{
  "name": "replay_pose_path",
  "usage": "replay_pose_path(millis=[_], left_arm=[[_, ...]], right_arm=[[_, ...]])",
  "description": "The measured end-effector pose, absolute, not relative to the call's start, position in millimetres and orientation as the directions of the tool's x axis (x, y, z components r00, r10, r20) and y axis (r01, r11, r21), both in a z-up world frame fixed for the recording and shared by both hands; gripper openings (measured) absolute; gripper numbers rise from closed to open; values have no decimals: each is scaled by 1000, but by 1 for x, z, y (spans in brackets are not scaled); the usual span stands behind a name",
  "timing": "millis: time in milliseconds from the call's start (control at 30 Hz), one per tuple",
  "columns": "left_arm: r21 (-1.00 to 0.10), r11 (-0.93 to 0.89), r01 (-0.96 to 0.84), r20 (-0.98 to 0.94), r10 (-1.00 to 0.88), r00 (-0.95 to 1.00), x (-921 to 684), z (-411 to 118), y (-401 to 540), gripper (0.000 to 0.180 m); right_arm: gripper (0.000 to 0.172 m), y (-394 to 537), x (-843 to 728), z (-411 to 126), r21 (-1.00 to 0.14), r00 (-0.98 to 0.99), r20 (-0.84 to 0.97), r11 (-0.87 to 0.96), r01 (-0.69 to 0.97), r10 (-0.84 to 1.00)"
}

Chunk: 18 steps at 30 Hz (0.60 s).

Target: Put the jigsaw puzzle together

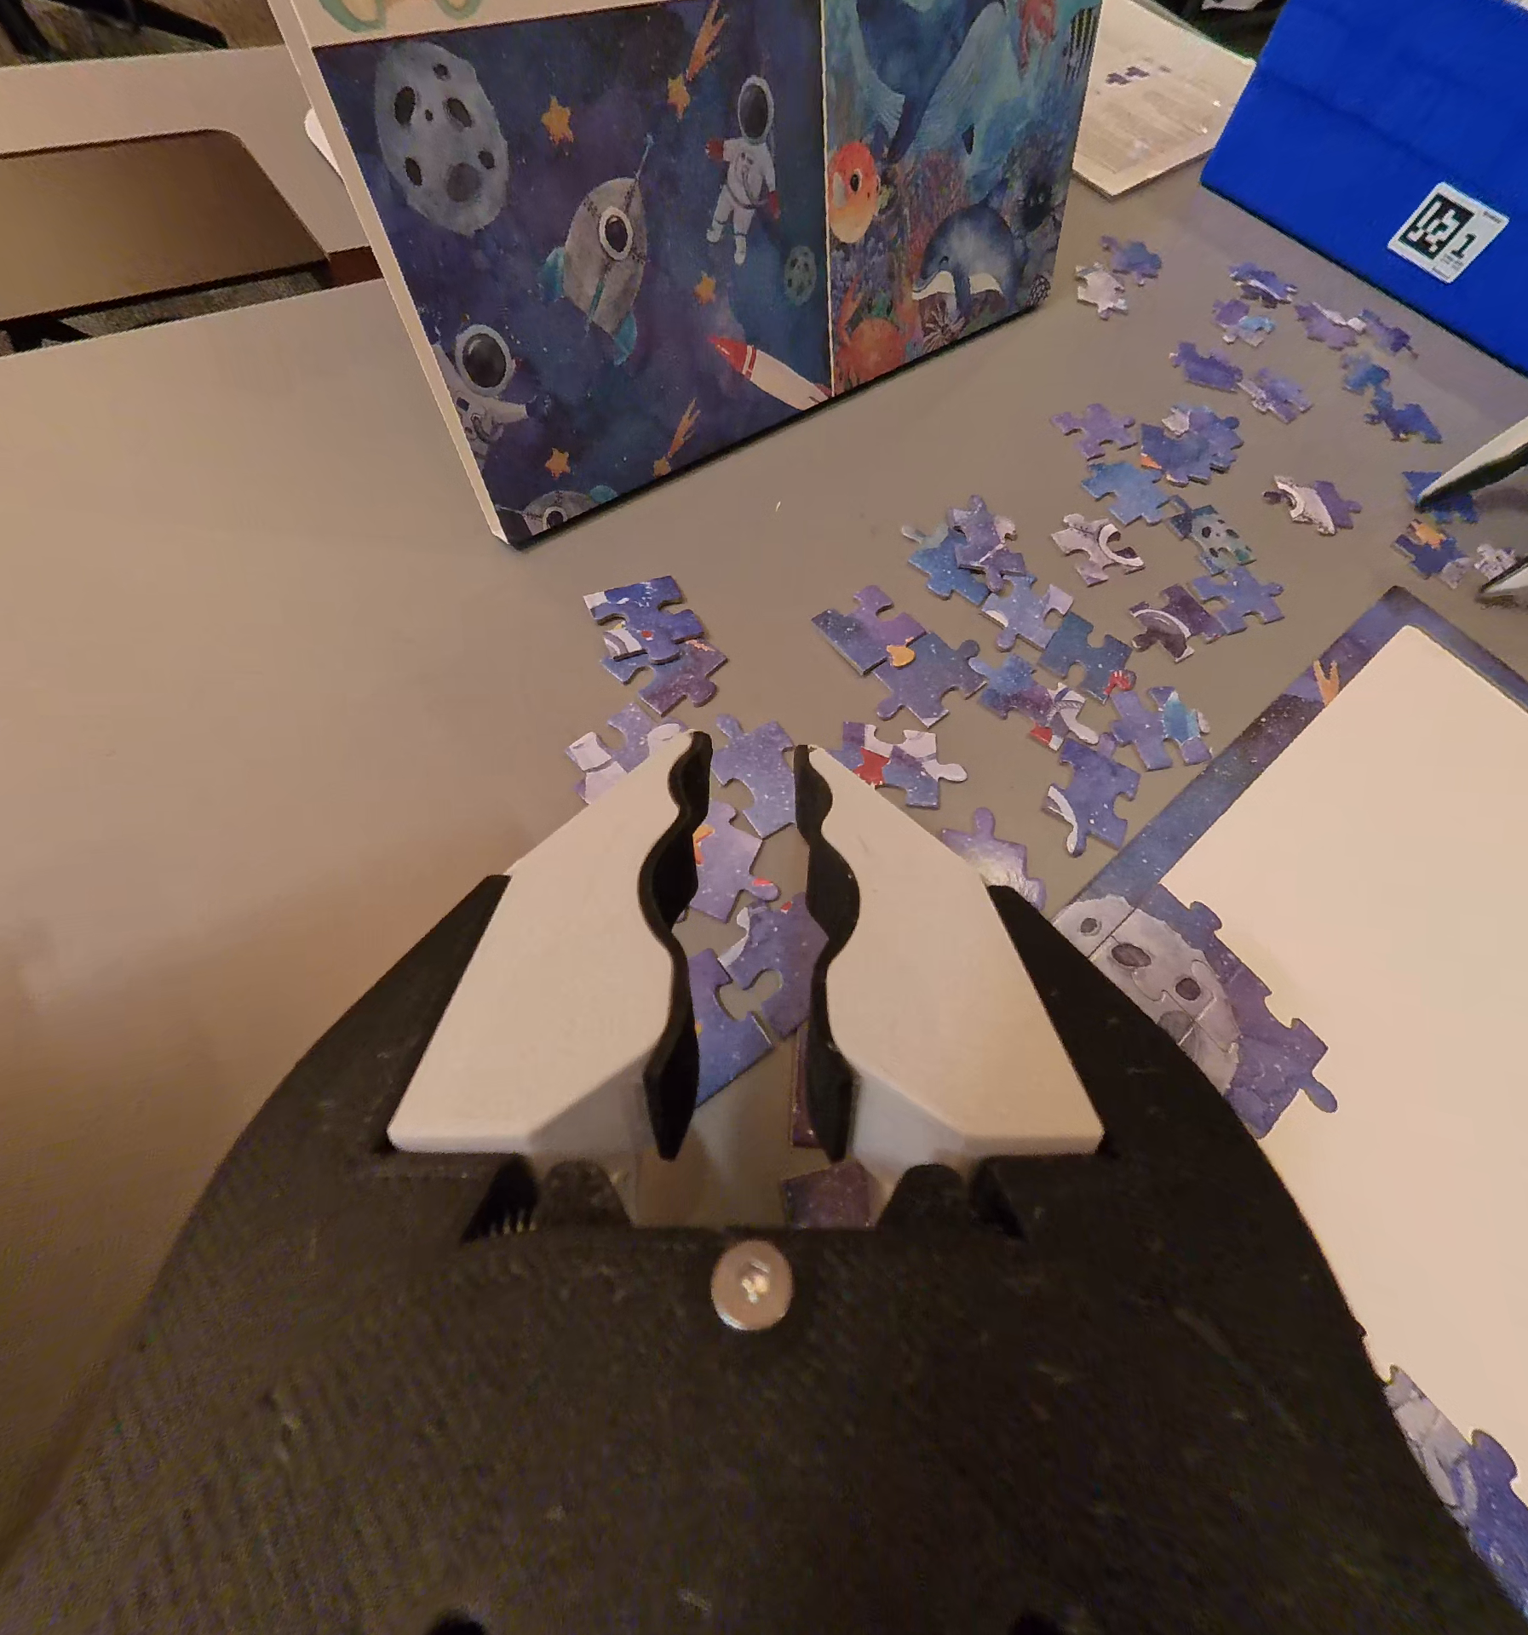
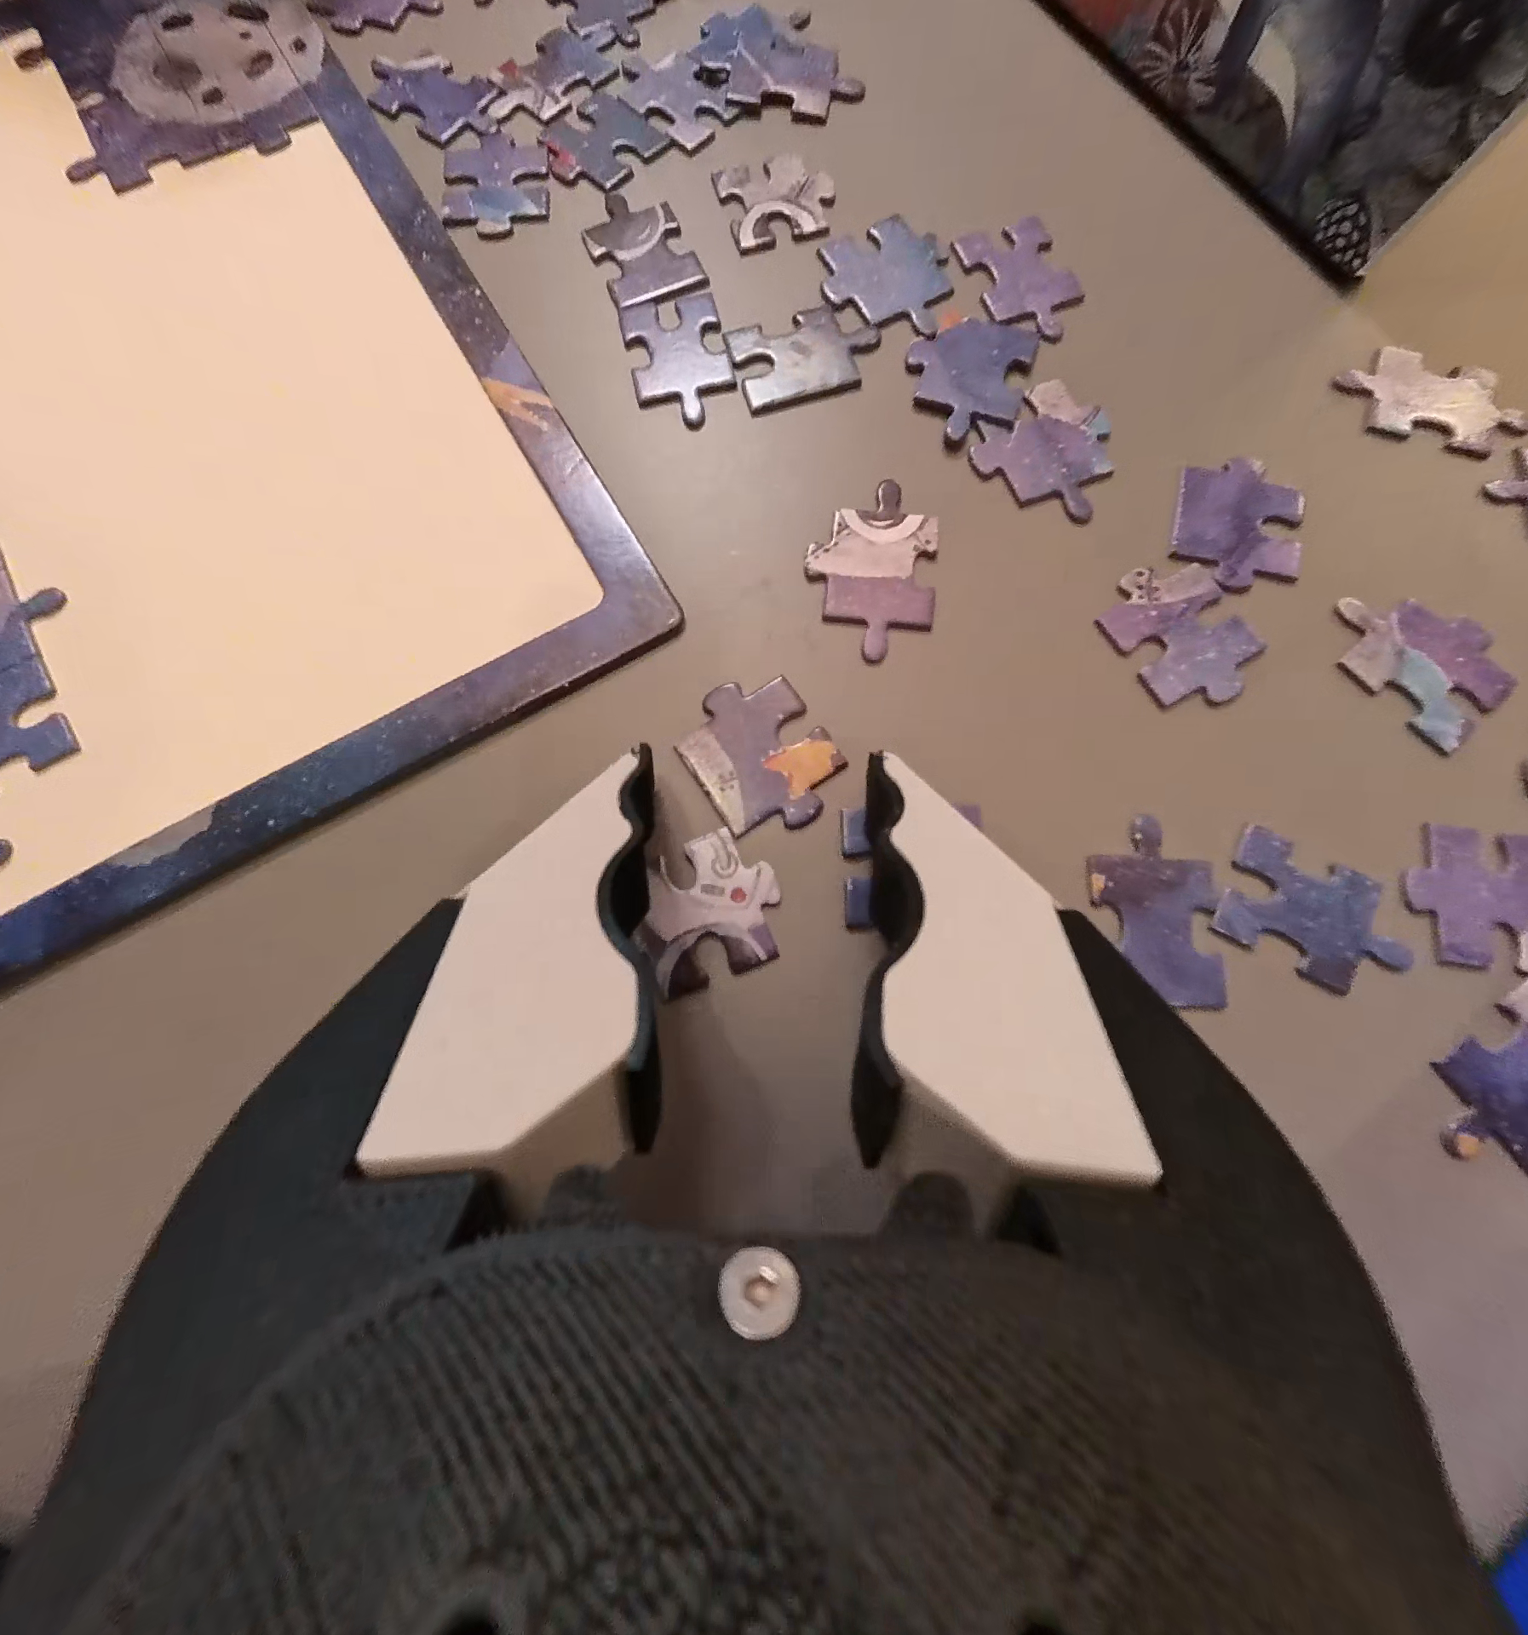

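- My right claw [image 2: 756,770] stands wide and empty over the counter [image 2: 1052,708]; the star-marked piece [image 2: 756,761] lies just ahead between its tips, and closing could catch the astronaut piece [image 2: 712,911] too.
- My left claw [image 1: 753,761] is narrow, seemingly holding nothing; loose pieces [image 1: 747,779] beneath could scatter if I dip.

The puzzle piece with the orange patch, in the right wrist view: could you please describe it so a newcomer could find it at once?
Start at the puzzle tray with its dark starry rim; its near corner points towards the piece. The puzzle piece lies flat on the grey table just beyond the open right claw, untouched. Alone among the purple neighbours, it has an orange patch on one tab and a grey band on the opposite edge.
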<state>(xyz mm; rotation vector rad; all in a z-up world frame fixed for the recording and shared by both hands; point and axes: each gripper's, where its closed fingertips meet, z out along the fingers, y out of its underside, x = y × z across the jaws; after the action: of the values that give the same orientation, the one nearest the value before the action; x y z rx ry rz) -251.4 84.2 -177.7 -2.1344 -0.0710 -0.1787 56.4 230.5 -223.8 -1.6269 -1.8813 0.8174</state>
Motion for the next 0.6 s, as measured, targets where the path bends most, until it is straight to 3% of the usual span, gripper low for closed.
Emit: replay_pose_path(millis=[167, 267, 467, 500, 533, 600], left_arm=[[-834, -539, 120, 156, -21, 988, -251, -178, 84, 17], [-834, -539, 120, 156, -21, 988, -251, -177, 84, 17], [-834, -538, 121, 157, -21, 987, -251, -177, 84, 17], [-834, -539, 120, 156, -21, 988, -251, -178, 84, 17], [-833, -540, 120, 156, -21, 988, -251, -178, 84, 17], [-833, -541, 119, 156, -22, 988, -251, -178, 84, 17]], right_arm=[[47, 231, 56, -227, -722, -144, 3, 101, 684, 990], [33, 230, 55, -227, -726, -155, 1, 107, 679, 988], [25, 228, 53, -226, -729, -158, -13, 98, 678, 987], [21, 227, 53, -225, -732, -167, -12, 105, 673, 986], [2, 226, 52, -223, -738, -178, -6, 116, 665, 984], [0, 225, 50, -218, -753, -180, 4, 122, 646, 984]])
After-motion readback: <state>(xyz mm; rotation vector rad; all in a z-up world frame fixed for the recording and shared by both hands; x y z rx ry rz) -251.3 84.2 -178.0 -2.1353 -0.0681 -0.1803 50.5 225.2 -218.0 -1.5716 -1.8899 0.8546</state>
